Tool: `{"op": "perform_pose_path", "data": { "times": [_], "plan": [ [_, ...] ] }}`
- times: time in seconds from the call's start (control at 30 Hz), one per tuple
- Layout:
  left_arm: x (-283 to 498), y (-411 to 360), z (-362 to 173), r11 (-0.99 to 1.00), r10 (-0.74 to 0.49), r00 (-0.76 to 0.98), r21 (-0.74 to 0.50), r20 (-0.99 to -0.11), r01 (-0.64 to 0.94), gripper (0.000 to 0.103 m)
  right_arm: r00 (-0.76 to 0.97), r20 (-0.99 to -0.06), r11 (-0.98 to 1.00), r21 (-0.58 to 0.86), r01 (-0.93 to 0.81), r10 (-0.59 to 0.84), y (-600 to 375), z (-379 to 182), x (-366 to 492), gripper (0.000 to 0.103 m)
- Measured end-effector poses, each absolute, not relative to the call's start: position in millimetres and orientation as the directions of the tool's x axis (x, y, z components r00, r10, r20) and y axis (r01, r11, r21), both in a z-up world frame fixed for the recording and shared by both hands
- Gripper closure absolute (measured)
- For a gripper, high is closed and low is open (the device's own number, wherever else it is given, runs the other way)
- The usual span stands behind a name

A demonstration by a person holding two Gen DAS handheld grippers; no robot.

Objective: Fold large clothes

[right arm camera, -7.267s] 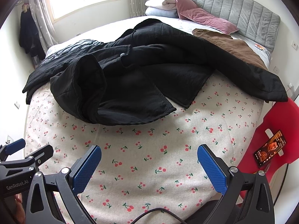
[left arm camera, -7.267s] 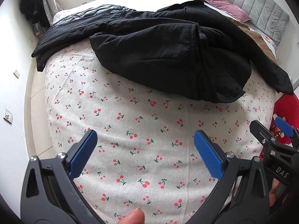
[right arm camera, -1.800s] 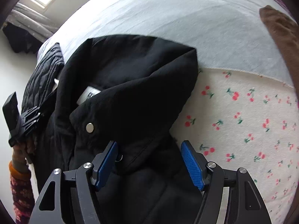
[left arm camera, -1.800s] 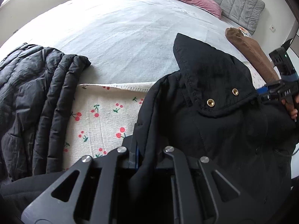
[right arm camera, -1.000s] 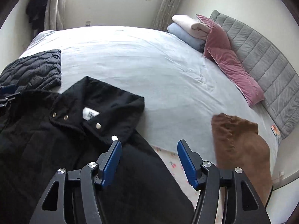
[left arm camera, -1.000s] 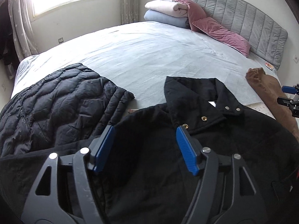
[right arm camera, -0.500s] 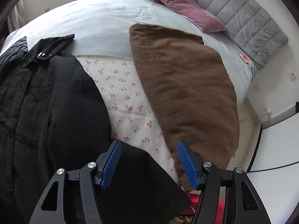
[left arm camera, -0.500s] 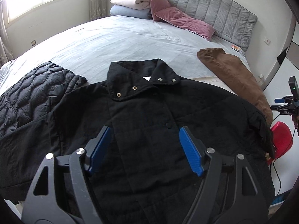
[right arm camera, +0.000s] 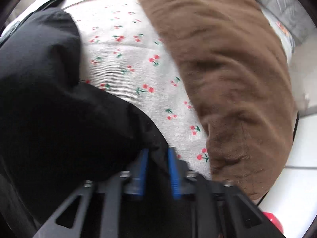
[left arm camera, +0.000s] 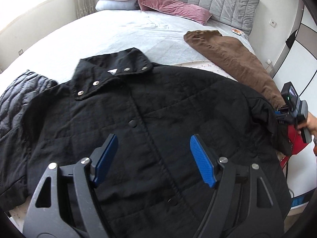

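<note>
While the right tool (right arm camera: 158, 159) clamps the sleeve (right arm camera: 83, 119) of the black coat (left arm camera: 138, 119), the left tool (left arm camera: 153, 158) hovers open, empty, above its front; next, fold the sleeve inward.

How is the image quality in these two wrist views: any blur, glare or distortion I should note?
Left wrist view: sharp, window top left blown out, fisheye bends the grey headboard, black jacket readable though dark. Right wrist view: motion-blurred throughout, brown garment smeared, right gripper soft-edged where its pads pinch the jacket's sleeve, black fabric nearly detail-free.
</note>
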State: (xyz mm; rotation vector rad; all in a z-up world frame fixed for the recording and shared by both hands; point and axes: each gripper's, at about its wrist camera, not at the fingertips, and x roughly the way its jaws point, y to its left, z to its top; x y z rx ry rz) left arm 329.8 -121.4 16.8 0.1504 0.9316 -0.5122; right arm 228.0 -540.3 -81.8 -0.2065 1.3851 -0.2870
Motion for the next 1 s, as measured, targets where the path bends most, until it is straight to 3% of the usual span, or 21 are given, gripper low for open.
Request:
{"op": "perform_pose_path", "data": {
  "times": [0.13, 0.23, 0.33, 0.43, 0.47, 0.53, 0.63, 0.7, 0.73, 0.83, 0.9, 1.0],
  "plan": [
    [348, -163, 9, 0.861, -0.394, 0.500, -0.119, -0.771, 0.494, 0.027, 0.324, -0.756, 0.810, -0.583, 0.065, -0.569, -488, -23, 216, 0.100],
    [363, -197, 4, 0.849, -0.444, 0.509, -0.165, -0.737, 0.501, 0.033, 0.423, -0.486, 0.594, -0.787, 0.170, -0.765, -473, 39, 211, 0.100],
    [375, -232, -8, 0.824, -0.518, 0.487, -0.259, -0.703, 0.504, 0.036, 0.418, -0.291, 0.428, -0.858, 0.284, -0.860, -483, 77, 221, 0.100],
    [385, -273, -40, 0.796, -0.564, 0.412, -0.338, -0.715, 0.503, 0.036, 0.296, -0.159, 0.262, -0.899, 0.351, -0.942, -515, 74, 246, 0.100],
    [388, -288, -56, 0.799, -0.551, 0.384, -0.337, -0.741, 0.498, 0.036, 0.292, -0.182, 0.284, -0.888, 0.362, -0.939, -526, 72, 253, 0.097],
    [390, -316, -92, 0.833, -0.446, 0.377, -0.224, -0.812, 0.505, 0.036, 0.262, -0.381, 0.459, -0.794, 0.399, -0.887, -557, 68, 258, 0.091],
    [377, -330, -89, 0.834, -0.387, 0.472, -0.083, -0.792, 0.546, 0.033, 0.286, -0.536, 0.604, -0.648, 0.463, -0.794, -582, 68, 243, 0.083],
    [372, -324, -78, 0.812, -0.443, 0.426, -0.152, -0.789, 0.563, 0.033, 0.315, -0.584, 0.658, -0.592, 0.465, -0.748, -590, 72, 231, 0.042],
    [368, -319, -72, 0.801, -0.475, 0.413, -0.187, -0.777, 0.569, 0.033, 0.337, -0.602, 0.684, -0.564, 0.463, -0.724, -589, 72, 223, 0.037],
    [349, -307, -59, 0.760, -0.566, 0.407, -0.261, -0.717, 0.596, 0.032, 0.393, -0.672, 0.768, -0.454, 0.452, -0.628, -577, 64, 212, 0.037],
    [341, -320, -76, 0.724, -0.556, 0.269, -0.300, -0.786, 0.620, 0.032, 0.418, -0.709, 0.811, -0.396, 0.430, -0.567, -566, 49, 224, 0.037],
    [319, -307, -68, 0.741, -0.498, 0.320, -0.204, -0.806, 0.640, 0.032, 0.452, -0.747, 0.867, -0.353, 0.352, -0.487, -524, 42, 231, 0.037]
  ]
}}
